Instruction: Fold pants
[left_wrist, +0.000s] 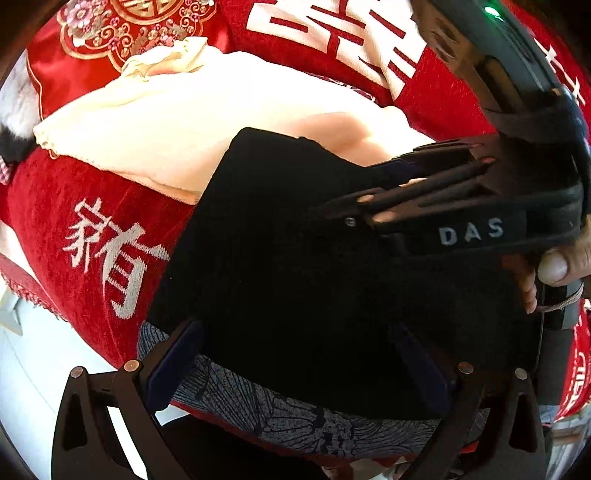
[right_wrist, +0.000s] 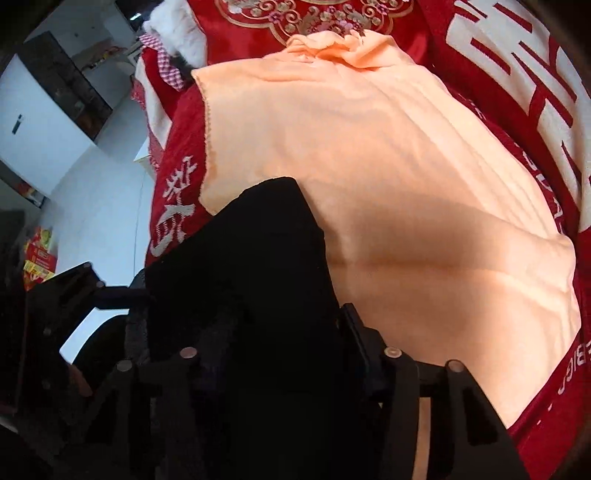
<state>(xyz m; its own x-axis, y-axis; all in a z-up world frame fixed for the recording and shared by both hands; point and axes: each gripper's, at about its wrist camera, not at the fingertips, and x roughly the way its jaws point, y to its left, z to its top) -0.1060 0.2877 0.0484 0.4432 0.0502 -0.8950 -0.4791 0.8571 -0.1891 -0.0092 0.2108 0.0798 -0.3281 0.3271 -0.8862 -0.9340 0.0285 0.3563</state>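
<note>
Black pants (left_wrist: 295, 277) between both spread grippers, grip unclear; peach cloth (right_wrist: 406, 184) behind on red cover (left_wrist: 74, 240)

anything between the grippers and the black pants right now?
Nothing visible. The black pants already lie between the fingers of the left gripper, and the right gripper also straddles the dark fabric. The peach cloth lies beyond the pants on the red cover, not between.
</note>
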